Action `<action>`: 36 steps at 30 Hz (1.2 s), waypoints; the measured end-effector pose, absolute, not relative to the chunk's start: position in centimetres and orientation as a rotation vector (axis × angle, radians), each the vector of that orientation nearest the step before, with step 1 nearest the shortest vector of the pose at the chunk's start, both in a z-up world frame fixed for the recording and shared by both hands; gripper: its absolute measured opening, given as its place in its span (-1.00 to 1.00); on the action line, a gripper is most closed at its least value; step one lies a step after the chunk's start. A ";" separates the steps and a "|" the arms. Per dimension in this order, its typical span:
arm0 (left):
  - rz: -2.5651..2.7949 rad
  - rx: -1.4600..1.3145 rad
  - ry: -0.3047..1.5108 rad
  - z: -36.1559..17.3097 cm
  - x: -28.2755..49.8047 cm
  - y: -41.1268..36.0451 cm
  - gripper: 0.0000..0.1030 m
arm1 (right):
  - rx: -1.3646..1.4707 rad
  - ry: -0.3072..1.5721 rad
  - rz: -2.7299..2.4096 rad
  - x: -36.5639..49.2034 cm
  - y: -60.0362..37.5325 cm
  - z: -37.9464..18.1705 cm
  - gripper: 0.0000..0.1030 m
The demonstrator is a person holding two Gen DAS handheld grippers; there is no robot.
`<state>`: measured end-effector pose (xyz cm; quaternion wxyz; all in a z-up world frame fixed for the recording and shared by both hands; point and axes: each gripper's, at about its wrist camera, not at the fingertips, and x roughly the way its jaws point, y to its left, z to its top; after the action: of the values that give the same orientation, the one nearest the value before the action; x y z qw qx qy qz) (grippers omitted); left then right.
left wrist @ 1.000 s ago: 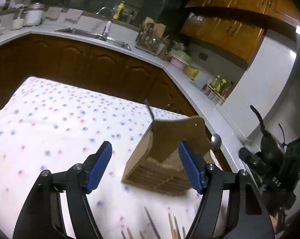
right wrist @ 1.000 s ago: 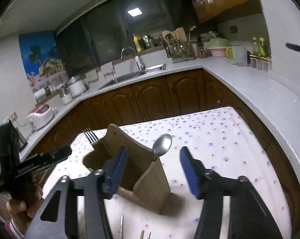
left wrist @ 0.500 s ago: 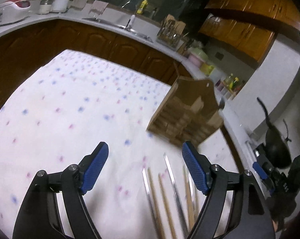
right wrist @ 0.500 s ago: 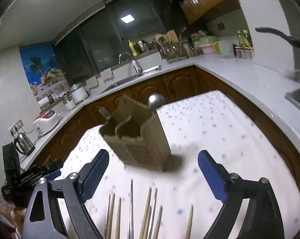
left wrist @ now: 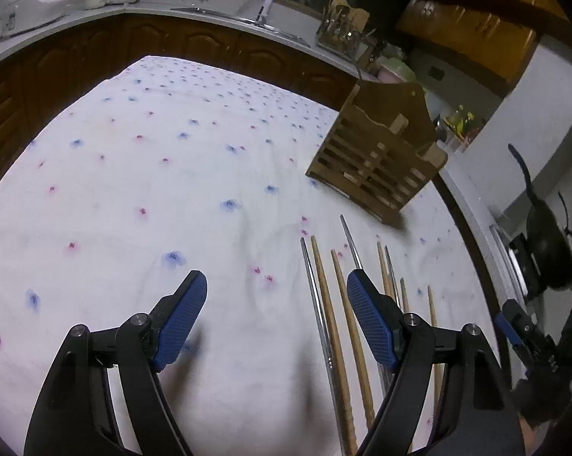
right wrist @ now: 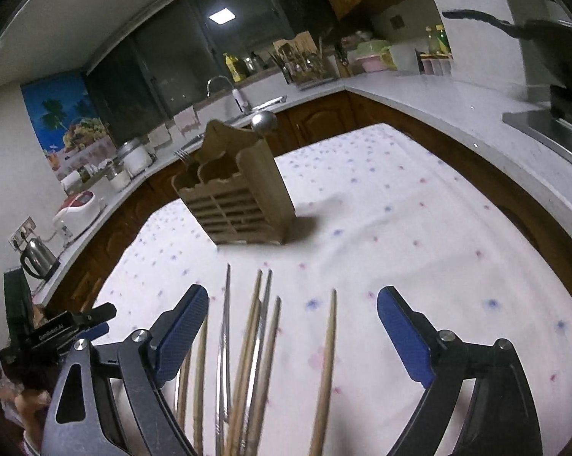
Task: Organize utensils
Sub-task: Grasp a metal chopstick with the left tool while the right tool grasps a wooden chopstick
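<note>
both grippers, left gripper (left wrist: 276,319) and right gripper (right wrist: 291,336), hung released and empty. chopsticks (right wrist: 326,364) lay loose at the lower centre of the tabletop (left wrist: 134,197), likely awaiting sorting into the wooden holder (right wrist: 236,193) standing mid-frame beyond.

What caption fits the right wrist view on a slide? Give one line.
Open right gripper hovers over loose chopsticks on the floral tablecloth, facing the wooden utensil holder with a spoon and fork inside.

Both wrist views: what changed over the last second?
Both grippers, left and right, pulled back from the wooden holder to over the chopsticks on the tablecloth; right jaws opened wider. Nothing gripped. Holder, spoon and fork stayed put.
</note>
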<state>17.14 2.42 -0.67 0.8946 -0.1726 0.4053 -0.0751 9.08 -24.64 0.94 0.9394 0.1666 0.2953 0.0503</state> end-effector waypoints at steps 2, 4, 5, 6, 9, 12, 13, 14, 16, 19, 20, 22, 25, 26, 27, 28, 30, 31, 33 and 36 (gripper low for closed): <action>-0.154 -0.343 0.850 -0.8 17.1 2.0 0.51 | 0.339 0.613 0.098 8.9 -24.8 0.5 0.79; -0.156 -0.331 0.860 -1.0 17.1 1.6 0.51 | 0.338 0.623 0.096 8.7 -24.9 0.2 0.79; -0.157 -0.326 0.866 -1.1 17.1 1.5 0.51 | 0.337 0.625 0.096 8.7 -24.9 0.1 0.78; -0.157 -0.323 0.872 -1.2 17.3 1.4 0.51 | 0.335 0.628 0.097 8.6 -24.9 0.0 0.78; -0.147 -0.307 0.896 -1.6 17.6 1.0 0.51 | 0.322 0.637 0.097 8.7 -24.6 -0.2 0.77; -0.143 -0.300 0.914 -1.9 18.0 0.8 0.50 | 0.308 0.647 0.099 9.0 -24.2 -0.5 0.77; -0.143 -0.300 0.920 -2.1 18.2 0.8 0.50 | 0.296 0.655 0.096 9.2 -24.1 -0.6 0.74; -0.142 -0.299 0.924 -2.2 18.3 0.7 0.50 | 0.285 0.662 0.094 9.3 -24.0 -0.8 0.66; -0.144 -0.292 0.938 -2.5 18.7 0.4 0.50 | 0.270 0.683 0.090 9.8 -23.8 -1.2 0.54; -0.147 -0.275 0.960 -2.9 19.4 -0.1 0.47 | 0.252 0.718 0.081 10.5 -23.7 -1.9 0.33; -0.150 -0.270 0.965 -3.0 19.6 -0.3 0.43 | 0.247 0.727 0.078 10.7 -23.7 -2.1 0.26; -0.154 -0.255 0.980 -3.3 20.3 -0.8 0.37 | 0.234 0.750 0.069 11.3 -23.7 -2.6 0.15; -0.163 -0.235 1.003 -3.8 21.5 -1.5 0.22 | 0.216 0.785 0.059 12.2 -23.7 -3.4 0.04; -0.166 -0.227 1.011 -3.9 21.9 -1.7 0.14 | 0.213 0.792 0.057 12.5 -23.6 -3.6 0.00; -0.168 -0.217 1.021 -4.2 22.4 -1.9 0.10 | 0.210 0.803 0.056 12.7 -23.6 -3.8 -0.02; -0.169 -0.209 1.028 -4.3 22.9 -2.1 0.02 | 0.204 0.816 0.055 13.1 -23.6 -4.1 -0.06; -0.171 -0.195 1.038 -4.7 23.5 -2.6 -0.08 | 0.198 0.831 0.054 13.6 -23.5 -4.5 -0.15; -0.173 -0.188 1.046 -4.9 23.9 -2.8 -0.16 | 0.193 0.841 0.052 13.9 -23.5 -4.7 -0.20; -0.172 -0.175 1.045 -5.1 24.4 -3.2 -0.24 | 0.189 0.855 0.049 14.4 -23.5 -5.1 -0.27; -0.163 -0.124 1.037 -5.1 24.9 -3.9 -0.34 | 0.174 0.884 0.043 15.2 -23.4 -5.8 -0.42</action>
<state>24.92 -3.93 -5.14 0.8636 -0.0592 0.4946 -0.0779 15.21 -23.43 -5.76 0.9000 0.0843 0.4272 0.0207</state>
